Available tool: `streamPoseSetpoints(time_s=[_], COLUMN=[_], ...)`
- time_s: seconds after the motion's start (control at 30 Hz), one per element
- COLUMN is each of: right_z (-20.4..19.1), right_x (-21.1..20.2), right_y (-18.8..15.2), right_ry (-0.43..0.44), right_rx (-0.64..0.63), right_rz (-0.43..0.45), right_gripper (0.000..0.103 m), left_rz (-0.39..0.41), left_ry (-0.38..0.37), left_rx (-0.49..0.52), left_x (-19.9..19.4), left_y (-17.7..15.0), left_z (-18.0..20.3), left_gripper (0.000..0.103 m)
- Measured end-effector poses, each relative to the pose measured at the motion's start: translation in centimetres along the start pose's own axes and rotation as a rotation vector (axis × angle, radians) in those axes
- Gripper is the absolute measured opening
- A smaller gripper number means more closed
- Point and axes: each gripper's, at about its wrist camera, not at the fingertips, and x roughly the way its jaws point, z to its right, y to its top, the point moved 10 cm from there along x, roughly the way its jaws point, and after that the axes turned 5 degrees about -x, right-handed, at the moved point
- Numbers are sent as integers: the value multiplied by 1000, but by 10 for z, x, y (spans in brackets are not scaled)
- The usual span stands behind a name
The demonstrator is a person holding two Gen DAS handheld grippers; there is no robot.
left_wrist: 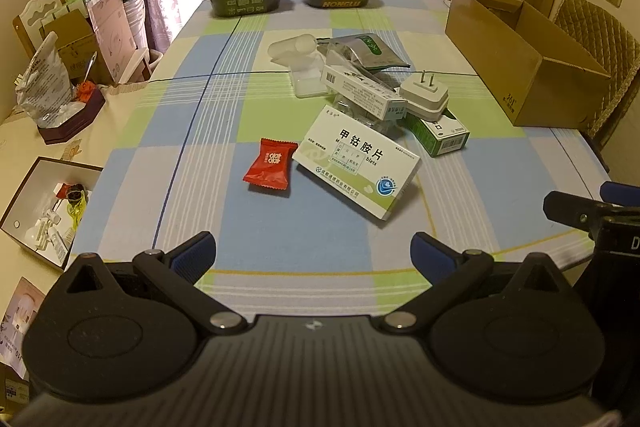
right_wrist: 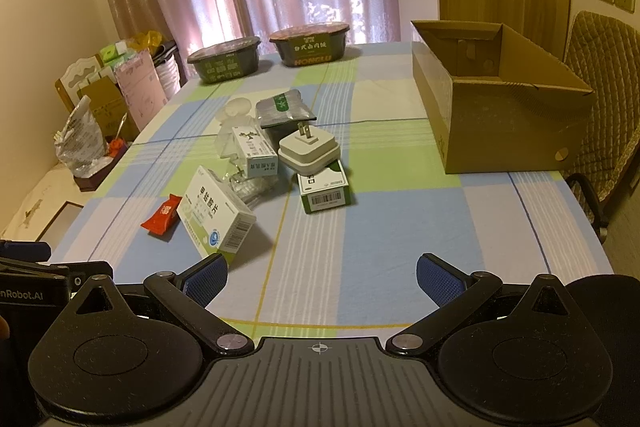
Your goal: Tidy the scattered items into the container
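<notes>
left wrist view looks down the checked tabletop (left_wrist: pixel 120 163): the cardboard box (left_wrist: pixel 532 67), open-topped, stands at the far right edge, and the scattered items lie heaped mid-table, well apart from it to its left. largest of the heap is the white medicine box (left_wrist: pixel 356 163), long axis running from near-right to far-left, its near corner tilted up on the pile; it sits ahead of the left tool (left_wrist: pixel 312 255) and slightly right. the right tool (right_wrist: pixel 320 279) has that same box just off its left finger, so the right side looks nearer for it and for the box beyond. behind it lie the white plug adapter (left_wrist: pixel 426 95) atop a green carton (left_wrist: pixel 440 135), and the small red sachet (left_wrist: pixel 270 165) alone on the left. both tools stand wide, holding nothing.
</notes>
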Motion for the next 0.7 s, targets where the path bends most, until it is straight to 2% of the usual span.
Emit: streamPoseSetpoints(time_s=[0.7], right_z=[1], right_x=[2], right_y=[0], right_ry=[1], right_rx=[8], right_rz=[-10], right_gripper=[103], left_rz=[-6], left_ry=[9], left_rx=[-2], left_x=[2], left_y=[-3], left_z=[-1], left_gripper=[102])
